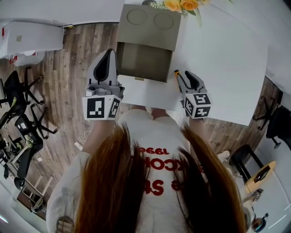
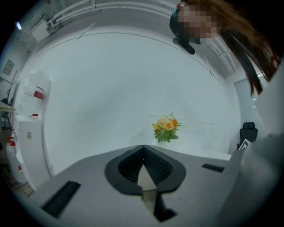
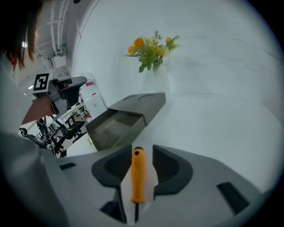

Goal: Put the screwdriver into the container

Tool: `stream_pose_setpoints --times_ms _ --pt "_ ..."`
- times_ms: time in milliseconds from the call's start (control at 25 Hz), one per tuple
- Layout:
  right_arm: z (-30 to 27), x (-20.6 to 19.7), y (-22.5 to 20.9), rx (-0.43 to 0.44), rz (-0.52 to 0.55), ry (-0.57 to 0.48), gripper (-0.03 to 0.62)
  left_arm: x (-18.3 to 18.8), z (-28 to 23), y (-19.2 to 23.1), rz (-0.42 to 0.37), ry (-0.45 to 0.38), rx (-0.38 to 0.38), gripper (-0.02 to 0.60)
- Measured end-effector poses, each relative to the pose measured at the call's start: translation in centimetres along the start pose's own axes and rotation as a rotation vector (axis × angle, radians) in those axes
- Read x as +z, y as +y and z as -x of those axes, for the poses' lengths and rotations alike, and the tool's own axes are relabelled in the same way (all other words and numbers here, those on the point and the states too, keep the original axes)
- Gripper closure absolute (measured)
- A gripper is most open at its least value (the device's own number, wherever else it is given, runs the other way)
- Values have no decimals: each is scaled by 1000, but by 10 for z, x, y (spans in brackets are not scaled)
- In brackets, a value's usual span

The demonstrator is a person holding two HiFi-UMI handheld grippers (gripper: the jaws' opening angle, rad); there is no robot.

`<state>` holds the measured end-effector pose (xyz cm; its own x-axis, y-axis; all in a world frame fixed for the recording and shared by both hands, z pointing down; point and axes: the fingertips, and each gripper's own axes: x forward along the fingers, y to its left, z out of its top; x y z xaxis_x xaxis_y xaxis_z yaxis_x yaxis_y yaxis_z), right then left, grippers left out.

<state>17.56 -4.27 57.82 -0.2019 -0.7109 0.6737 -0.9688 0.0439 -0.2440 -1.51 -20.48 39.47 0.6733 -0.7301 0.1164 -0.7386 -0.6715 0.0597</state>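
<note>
An orange-handled screwdriver (image 3: 138,175) lies lengthwise between the jaws of my right gripper (image 3: 143,153), handle end pointing forward. The jaws stand apart, with a gap between the handle and the right pad, so the gripper is open. In the head view only the orange handle tip (image 1: 176,72) shows, by the right gripper (image 1: 186,75). The container, a grey box with an open drawer (image 1: 143,59), sits on the white table ahead and to the left of that gripper (image 3: 116,126). My left gripper (image 1: 109,57) hovers at the drawer's left edge with its jaws shut and empty (image 2: 143,148).
A white table (image 1: 218,68) carries the box. A bunch of yellow and orange flowers (image 1: 182,4) stands behind the box (image 3: 151,48). Black office chairs (image 1: 18,100) stand on the wooden floor at the left. The person's hair and white shirt fill the lower head view.
</note>
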Motion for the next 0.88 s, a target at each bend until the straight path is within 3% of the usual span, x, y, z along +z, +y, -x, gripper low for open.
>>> stream_pose_setpoints --times_ms 240,320,520,680,880 --pt "-9 -25 10 -27 116 72 438 -10 8 -3 -6 20 -3 575" --pt "-9 -24 10 -32 123 61 476 -11 9 -3 -2 21 4 575" --pt "-7 -15 10 -18 110 30 482 -6 10 0 -8 9 15 575" --pt "4 6 12 -10 98 -50 484 4 14 1 -13 -15 19 575" --pt "32 52 13 -16 97 -242 485 21 15 0 -27 -55 18 575"
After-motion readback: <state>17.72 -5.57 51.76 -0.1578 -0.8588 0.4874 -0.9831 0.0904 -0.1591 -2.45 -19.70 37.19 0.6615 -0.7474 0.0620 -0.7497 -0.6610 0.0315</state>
